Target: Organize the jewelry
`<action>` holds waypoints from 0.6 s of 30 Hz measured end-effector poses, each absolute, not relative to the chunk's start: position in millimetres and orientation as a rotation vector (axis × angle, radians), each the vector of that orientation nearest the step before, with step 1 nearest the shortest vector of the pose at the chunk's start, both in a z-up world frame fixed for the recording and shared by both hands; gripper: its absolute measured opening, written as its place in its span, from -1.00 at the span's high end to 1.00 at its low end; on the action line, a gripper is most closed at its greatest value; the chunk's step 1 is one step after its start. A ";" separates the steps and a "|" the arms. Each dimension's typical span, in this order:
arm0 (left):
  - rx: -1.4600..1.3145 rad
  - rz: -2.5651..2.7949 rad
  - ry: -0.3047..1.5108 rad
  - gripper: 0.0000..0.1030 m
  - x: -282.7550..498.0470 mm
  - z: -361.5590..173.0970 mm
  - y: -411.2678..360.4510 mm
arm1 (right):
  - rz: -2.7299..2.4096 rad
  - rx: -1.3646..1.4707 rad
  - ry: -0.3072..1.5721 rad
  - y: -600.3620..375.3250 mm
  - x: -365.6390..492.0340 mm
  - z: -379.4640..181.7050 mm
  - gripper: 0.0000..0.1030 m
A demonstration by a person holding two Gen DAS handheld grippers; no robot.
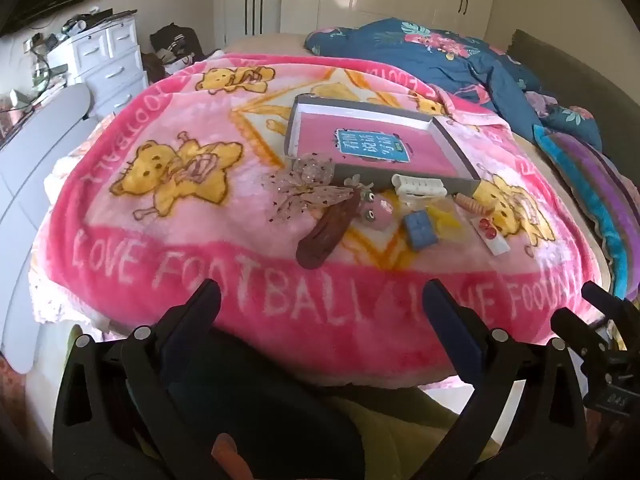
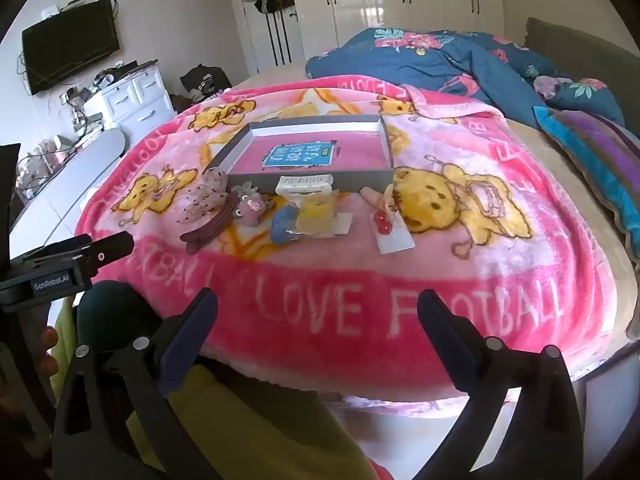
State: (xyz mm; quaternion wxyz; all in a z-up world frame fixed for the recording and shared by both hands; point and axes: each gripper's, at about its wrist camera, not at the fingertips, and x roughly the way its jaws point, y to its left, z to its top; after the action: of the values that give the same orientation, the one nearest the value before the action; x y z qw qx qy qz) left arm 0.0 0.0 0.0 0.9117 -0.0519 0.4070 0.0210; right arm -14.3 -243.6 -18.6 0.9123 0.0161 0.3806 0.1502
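Both the left gripper (image 1: 324, 300) and the right gripper (image 2: 318, 308) stand wide apart, empty. Ahead of them on the blanket (image 2: 460, 280), a grey box (image 2: 312, 178) holds only a pink liner with a blue label. The jewelry (image 2: 296, 208) lies just before its near wall, outside it.

Black left gripper (image 1: 320, 300), black right gripper (image 2: 318, 308), silver rivets, blue-padded fingers (image 2: 192, 332), yellow-green clothing (image 2: 248, 432)
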 end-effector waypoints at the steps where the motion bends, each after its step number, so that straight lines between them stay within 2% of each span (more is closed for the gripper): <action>1: -0.100 0.044 0.845 -0.84 0.6 -0.4 -0.4 | 0.315 0.041 0.789 -243.7 -14.2 -18.8 -0.92; 18: -0.096 0.038 0.848 -0.84 0.2 -1.7 -5.0 | 0.310 0.054 0.784 -249.9 -19.0 -13.3 -0.92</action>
State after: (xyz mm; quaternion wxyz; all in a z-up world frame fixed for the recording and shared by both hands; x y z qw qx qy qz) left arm 0.2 -5.0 -1.7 0.9101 -0.0465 0.4114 0.0183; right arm -19.0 -249.9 -13.3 0.9121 0.0263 0.3804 0.1505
